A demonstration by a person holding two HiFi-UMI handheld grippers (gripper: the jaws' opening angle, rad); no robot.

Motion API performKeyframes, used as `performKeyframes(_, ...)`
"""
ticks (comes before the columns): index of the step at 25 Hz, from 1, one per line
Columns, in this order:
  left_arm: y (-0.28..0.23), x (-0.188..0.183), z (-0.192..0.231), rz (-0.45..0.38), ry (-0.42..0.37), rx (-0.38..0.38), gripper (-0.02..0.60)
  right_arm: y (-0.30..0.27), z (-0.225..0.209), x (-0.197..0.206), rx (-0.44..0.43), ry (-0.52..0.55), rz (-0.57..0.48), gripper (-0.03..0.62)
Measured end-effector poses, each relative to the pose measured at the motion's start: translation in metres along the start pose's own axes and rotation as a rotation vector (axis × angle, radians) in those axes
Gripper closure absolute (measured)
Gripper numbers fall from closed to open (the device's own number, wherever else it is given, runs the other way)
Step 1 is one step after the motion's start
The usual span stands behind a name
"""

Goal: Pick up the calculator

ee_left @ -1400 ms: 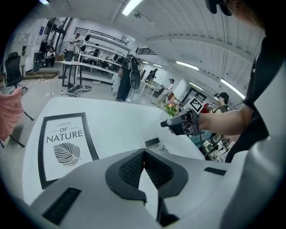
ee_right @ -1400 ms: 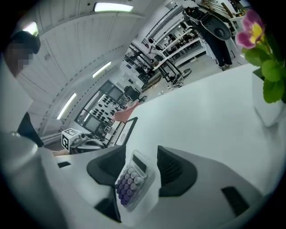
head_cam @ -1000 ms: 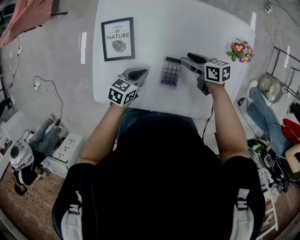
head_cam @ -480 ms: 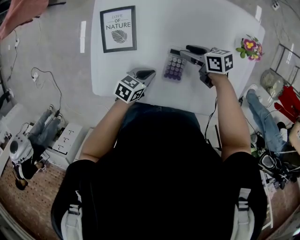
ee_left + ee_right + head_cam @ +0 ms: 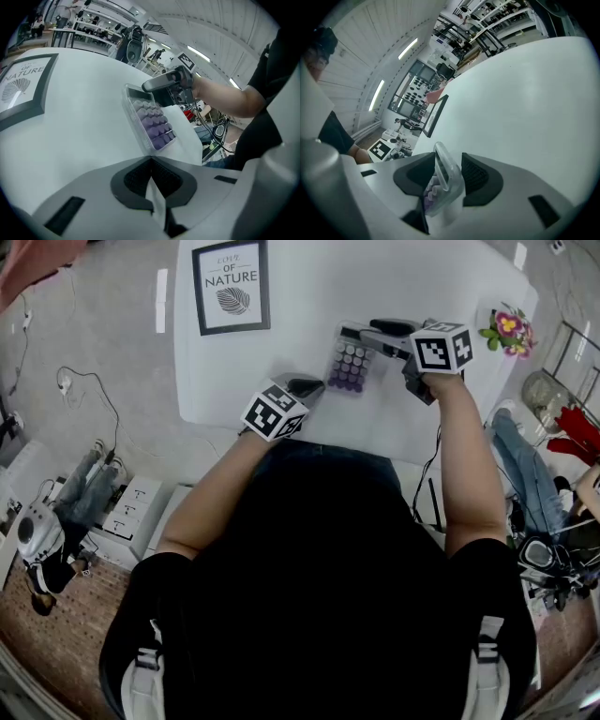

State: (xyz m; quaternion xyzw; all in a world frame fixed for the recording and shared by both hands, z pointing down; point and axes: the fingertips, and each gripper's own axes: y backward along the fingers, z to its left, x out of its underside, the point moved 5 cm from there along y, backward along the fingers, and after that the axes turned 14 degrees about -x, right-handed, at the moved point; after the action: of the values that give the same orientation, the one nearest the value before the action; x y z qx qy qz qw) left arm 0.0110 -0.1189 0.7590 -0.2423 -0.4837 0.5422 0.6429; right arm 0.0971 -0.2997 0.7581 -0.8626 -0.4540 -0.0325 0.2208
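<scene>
The calculator (image 5: 349, 367) has a clear, shiny plastic shell and soft-looking purple buttons. The table (image 5: 309, 296) is white, smooth and matt. The left gripper (image 5: 151, 160) is matt grey plastic with rough black pads (image 5: 136, 178).

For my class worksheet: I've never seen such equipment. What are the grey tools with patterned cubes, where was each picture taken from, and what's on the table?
A person holds a gripper in each hand; the cubes are part of them. One camera sits on the person's head, looking down; one rides on each gripper, looking along its fingers. On the white table lie a calculator, a framed print and flowers. The right gripper has the calculator's end between its fingers, which have just been closing; a firm grip isn't clear yet. The left gripper is shut and empty.
</scene>
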Motion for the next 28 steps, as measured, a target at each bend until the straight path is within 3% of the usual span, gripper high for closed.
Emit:
performKeyframes(9,0.001,-0.001,-0.001,0.005,0.042,-0.007,0.564,0.000,0.002,0.000,-0.004,0.001,0.016,0.421)
performKeyframes(15,-0.001,-0.001,0.000,-0.005,0.061,-0.013,0.565,-0.013,0.006,0.015,-0.055,-0.021,0.102,0.447)
performKeyframes(28,-0.003,-0.003,-0.001,-0.008,0.046,-0.006,0.565,-0.007,0.004,0.016,-0.079,-0.114,-0.040,0.476)
